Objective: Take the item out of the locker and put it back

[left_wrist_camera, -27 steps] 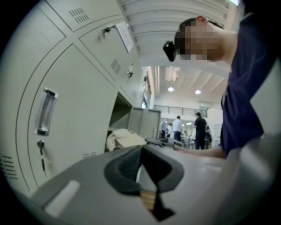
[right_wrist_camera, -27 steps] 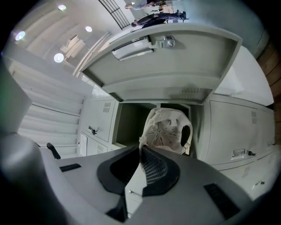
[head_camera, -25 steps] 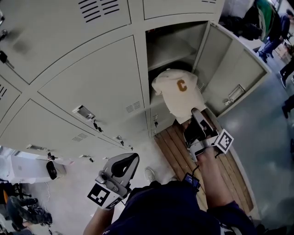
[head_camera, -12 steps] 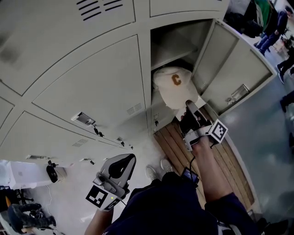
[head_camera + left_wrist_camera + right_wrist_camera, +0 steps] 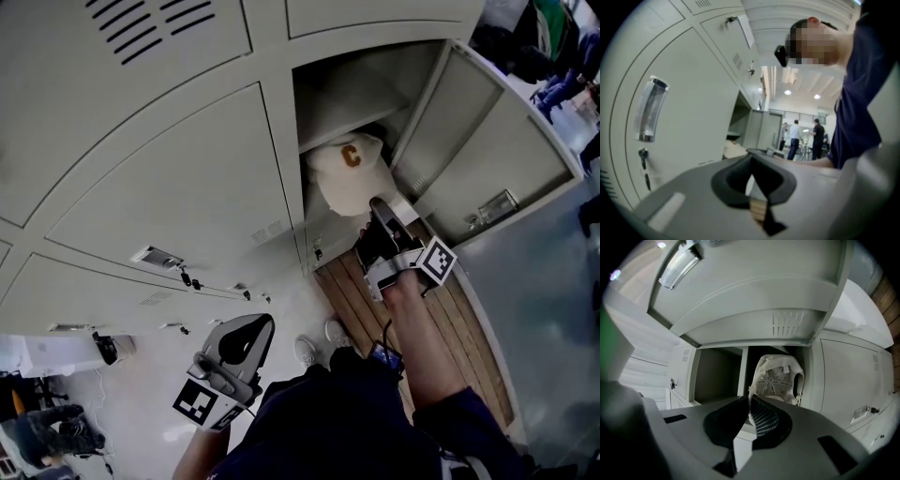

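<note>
Cream cap at the locker mouth
Right tool pinches its brim; left tool sits pressed together, below the locker. Thin brim grip may slip.

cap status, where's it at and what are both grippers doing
Right gripper shut on brim of cream cap; left gripper low, shut, empty. Cap at mouth of open locker. Locker door swung wide, nothing blocking.

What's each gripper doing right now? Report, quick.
Left gripper: closed, empty.
Right gripper: closed on the brim of the cap.
</note>
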Demonstrator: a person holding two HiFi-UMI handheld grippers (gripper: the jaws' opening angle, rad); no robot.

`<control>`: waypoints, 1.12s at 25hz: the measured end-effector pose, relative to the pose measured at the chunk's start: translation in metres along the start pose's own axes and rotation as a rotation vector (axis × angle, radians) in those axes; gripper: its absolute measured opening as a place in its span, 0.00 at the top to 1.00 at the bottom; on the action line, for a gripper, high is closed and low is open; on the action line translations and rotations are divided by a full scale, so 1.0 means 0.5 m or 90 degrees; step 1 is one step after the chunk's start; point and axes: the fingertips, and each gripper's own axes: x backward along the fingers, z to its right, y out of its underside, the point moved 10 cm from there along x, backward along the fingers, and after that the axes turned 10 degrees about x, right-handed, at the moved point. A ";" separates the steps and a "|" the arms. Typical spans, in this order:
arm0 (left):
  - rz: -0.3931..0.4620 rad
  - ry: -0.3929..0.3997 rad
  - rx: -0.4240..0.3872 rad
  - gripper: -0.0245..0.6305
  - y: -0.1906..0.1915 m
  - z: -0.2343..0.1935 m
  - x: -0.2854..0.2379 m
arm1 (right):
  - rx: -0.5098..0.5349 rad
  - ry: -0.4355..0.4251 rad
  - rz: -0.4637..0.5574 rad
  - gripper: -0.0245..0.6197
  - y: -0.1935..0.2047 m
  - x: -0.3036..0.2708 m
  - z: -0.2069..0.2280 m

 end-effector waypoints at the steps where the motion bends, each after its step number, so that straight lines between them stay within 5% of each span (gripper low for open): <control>1: 0.000 -0.004 0.000 0.96 -0.001 0.002 -0.007 | -0.005 0.001 -0.002 0.93 -0.003 -0.007 0.007; 16: -0.006 -0.053 0.002 0.96 0.000 0.020 -0.113 | -0.039 0.015 -0.049 0.93 -0.040 -0.098 0.092; 28: -0.007 -0.094 0.003 0.96 -0.005 0.027 -0.139 | -0.058 0.083 -0.070 0.93 -0.030 -0.147 0.138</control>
